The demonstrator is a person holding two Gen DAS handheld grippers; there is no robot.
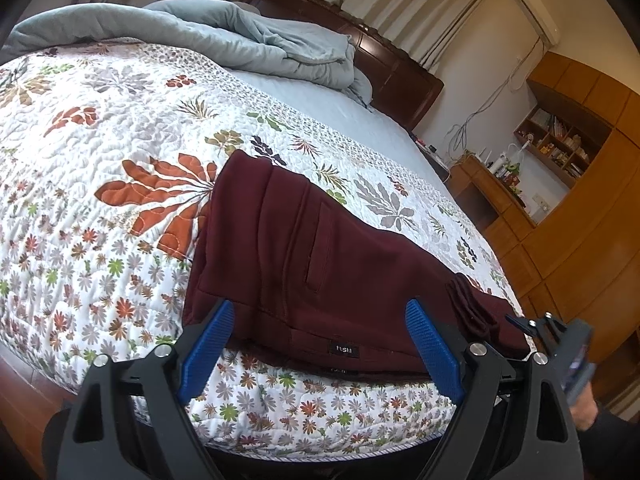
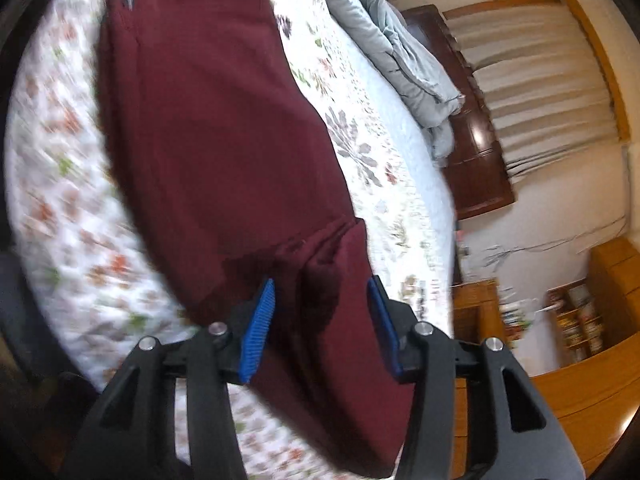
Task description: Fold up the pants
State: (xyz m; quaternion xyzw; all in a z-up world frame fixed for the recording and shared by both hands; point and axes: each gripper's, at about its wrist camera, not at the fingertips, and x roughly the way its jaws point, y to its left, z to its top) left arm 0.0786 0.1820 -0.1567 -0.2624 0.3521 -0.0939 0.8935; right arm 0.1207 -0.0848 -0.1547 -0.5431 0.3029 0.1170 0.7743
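Note:
Dark maroon pants lie folded lengthwise on the floral quilt, waistband with a black label near the bed's front edge. My left gripper is open just in front of the waistband, touching nothing. In the right wrist view the pants stretch away, and a raised fold of the leg end sits between the blue pads of my right gripper, which is open around it. The right gripper also shows at the right in the left wrist view. The right view is motion-blurred.
A crumpled grey-blue duvet lies at the head of the bed by the dark wooden headboard. Wooden cabinets and shelves stand to the right. The bed's front edge drops off just under the left gripper.

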